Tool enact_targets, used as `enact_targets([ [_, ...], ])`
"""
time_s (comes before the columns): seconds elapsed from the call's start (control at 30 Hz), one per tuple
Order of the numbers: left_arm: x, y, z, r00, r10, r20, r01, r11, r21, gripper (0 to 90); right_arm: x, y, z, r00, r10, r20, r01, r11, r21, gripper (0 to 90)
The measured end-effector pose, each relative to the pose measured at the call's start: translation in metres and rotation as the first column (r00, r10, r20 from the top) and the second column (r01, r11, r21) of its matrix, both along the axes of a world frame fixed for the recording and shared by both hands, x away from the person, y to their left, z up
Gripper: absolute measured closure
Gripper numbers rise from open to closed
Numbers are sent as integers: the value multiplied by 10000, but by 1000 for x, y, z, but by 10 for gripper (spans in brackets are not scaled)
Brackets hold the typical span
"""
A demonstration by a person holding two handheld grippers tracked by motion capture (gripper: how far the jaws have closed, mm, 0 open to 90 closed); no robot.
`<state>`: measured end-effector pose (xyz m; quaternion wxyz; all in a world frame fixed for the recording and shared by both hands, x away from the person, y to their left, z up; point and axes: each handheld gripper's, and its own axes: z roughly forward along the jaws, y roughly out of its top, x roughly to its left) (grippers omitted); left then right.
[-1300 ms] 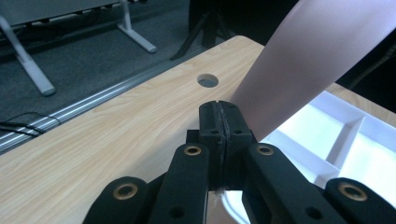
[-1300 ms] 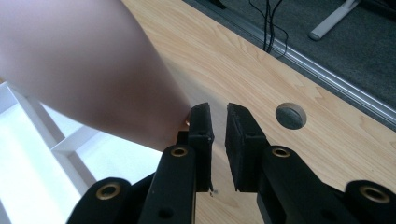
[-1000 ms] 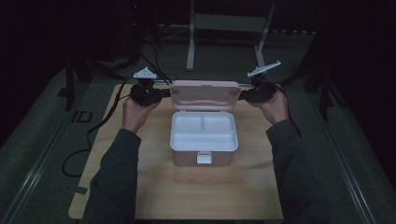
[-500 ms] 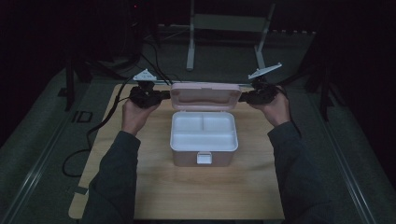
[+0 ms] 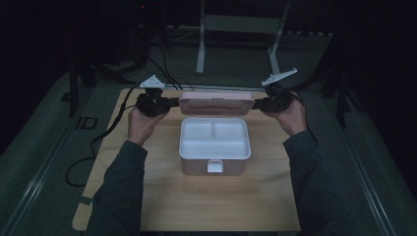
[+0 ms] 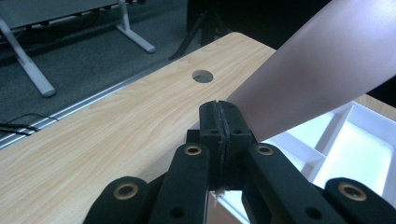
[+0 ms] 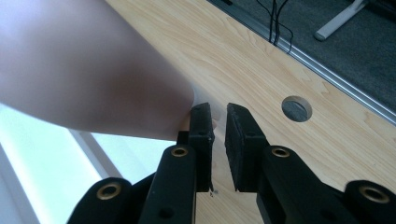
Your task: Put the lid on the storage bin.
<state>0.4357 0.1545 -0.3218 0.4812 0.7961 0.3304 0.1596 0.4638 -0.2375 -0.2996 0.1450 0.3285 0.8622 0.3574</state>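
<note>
Behind the pink lid, the box's hinge stays hidden.

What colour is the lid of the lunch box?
Pale pink. The lid shows best in the high view.

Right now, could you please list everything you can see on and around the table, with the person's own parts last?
Lunch box: one, pink outside, white three-compartment inside, middle of the table, open.
Lid: one, pink, raised at the box's far edge, between the two grippers.
Table: one, light wood, with a round hole near each far corner.
Stand legs: two, white, on the floor beyond the table.
Left gripper: one, black, jaws together at the lid's left end.
Right gripper: one, black, a narrow gap between its jaws, at the lid's right end.
</note>
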Motion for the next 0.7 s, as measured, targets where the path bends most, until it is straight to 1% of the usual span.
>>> enact_targets([
  [0.27,-5,-1,-2,10000,-29,30,29,10000,-6,893,-4,-1,-3,10000,98,11,-98,9999,-31,807],
  [0.33,-5,0,-4,10000,-59,-5,59,10000,-69,893,-5,-1,-4,9999,134,-8,-134,9999,-49,807],
  [0.47,-8,-2,-8,9999,-136,-30,137,9999,87,892,-9,-1,-6,9996,257,-65,-258,9996,-147,808],
  [0.57,-10,-2,-10,9999,-163,-20,163,9999,52,893,-12,-1,-7,9994,337,-33,-338,9990,-288,808],
  [0.7,-16,-2,-16,9997,-233,-39,233,9997,91,892,-15,-1,-10,9990,425,-105,-428,9987,-286,807],
])
